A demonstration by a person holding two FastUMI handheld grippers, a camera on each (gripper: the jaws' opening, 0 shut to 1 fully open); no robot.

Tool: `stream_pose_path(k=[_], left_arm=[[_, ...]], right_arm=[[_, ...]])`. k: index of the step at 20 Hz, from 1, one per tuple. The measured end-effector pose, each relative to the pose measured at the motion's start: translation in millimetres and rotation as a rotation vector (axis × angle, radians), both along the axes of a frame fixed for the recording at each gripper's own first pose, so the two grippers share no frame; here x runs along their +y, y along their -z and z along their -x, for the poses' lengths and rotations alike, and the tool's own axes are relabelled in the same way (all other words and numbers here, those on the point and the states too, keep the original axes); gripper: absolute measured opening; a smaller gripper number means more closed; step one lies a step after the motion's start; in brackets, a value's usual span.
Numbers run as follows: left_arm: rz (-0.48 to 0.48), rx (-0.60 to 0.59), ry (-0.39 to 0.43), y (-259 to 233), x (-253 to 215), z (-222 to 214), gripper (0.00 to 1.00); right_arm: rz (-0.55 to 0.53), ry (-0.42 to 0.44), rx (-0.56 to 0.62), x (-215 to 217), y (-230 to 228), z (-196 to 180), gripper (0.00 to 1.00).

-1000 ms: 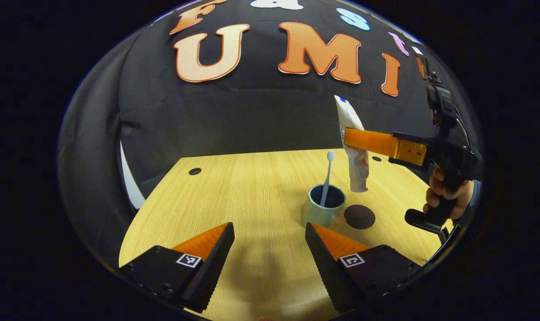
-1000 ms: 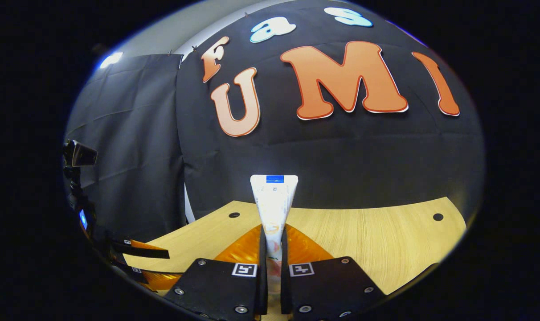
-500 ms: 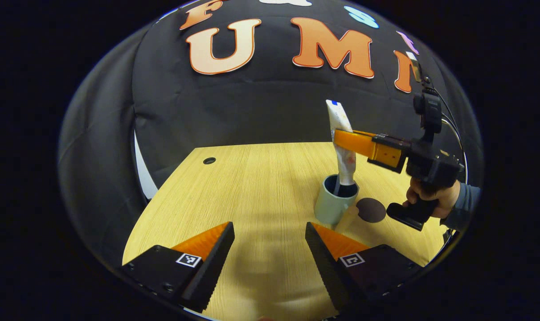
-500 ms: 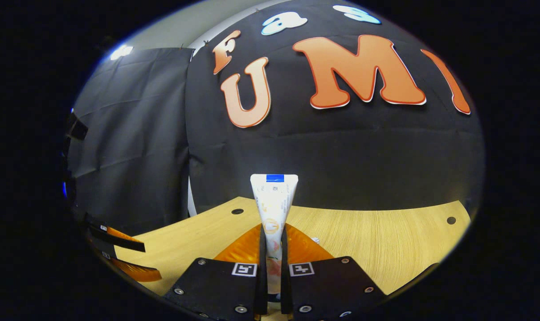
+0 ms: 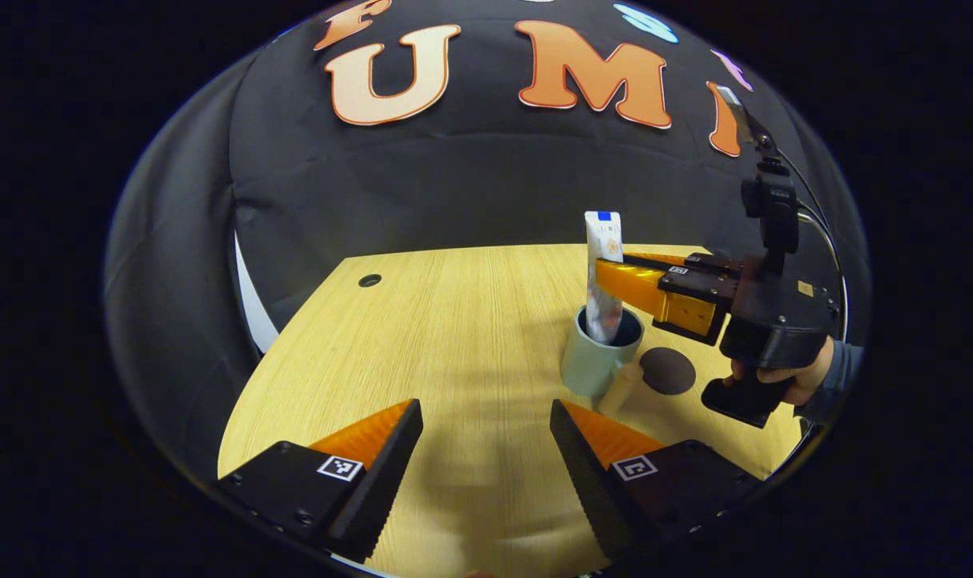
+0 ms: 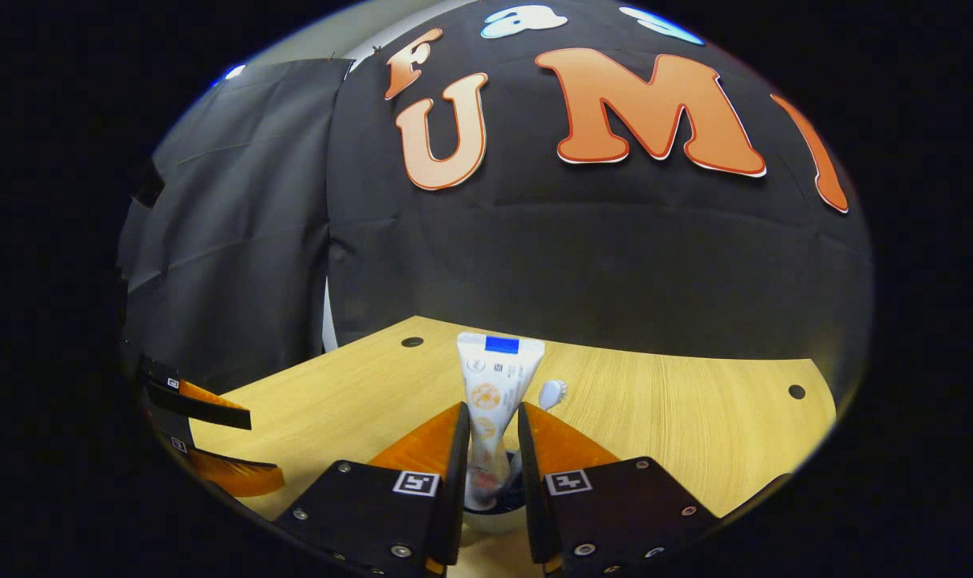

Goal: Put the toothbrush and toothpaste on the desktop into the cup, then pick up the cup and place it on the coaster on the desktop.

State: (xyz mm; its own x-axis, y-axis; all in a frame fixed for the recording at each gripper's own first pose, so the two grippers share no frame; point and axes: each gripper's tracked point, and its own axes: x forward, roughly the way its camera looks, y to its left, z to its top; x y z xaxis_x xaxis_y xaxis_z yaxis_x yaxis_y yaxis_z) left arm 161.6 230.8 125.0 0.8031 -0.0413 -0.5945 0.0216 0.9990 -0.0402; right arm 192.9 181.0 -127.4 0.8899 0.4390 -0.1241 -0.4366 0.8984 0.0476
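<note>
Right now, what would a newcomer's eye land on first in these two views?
Probably the toothpaste standing upright in the cup near the desk's right side, with the right hand-held gripper open around it. A white toothbrush head pokes up just beside the tube. In the left gripper view, the dark round coaster lies right of the cup, and the left hand-held gripper hangs open over bare desk.

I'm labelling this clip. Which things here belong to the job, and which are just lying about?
Job:
- toothpaste tube, standing in the cup
- cup
- toothbrush, in the cup
- coaster, beside the cup
- right gripper, fingers parted around the tube
- left gripper, open

Just there:
- desktop
</note>
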Motion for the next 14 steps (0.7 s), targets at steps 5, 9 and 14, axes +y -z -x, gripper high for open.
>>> stream_pose_path(k=[5,9,14], left_arm=[[0.016,0.000,0.022,-2,-13,-11,0.97],[0.034,-0.005,0.048,-5,-25,-25,0.96],[0.074,0.017,0.106,-3,-53,-41,0.96]], right_arm=[[-0.003,0.013,-0.047,-14,-27,9,0.34],[-0.012,0.049,-0.023,-35,-37,18,0.36],[0.003,0.100,-0.005,-65,-49,32,0.53]])
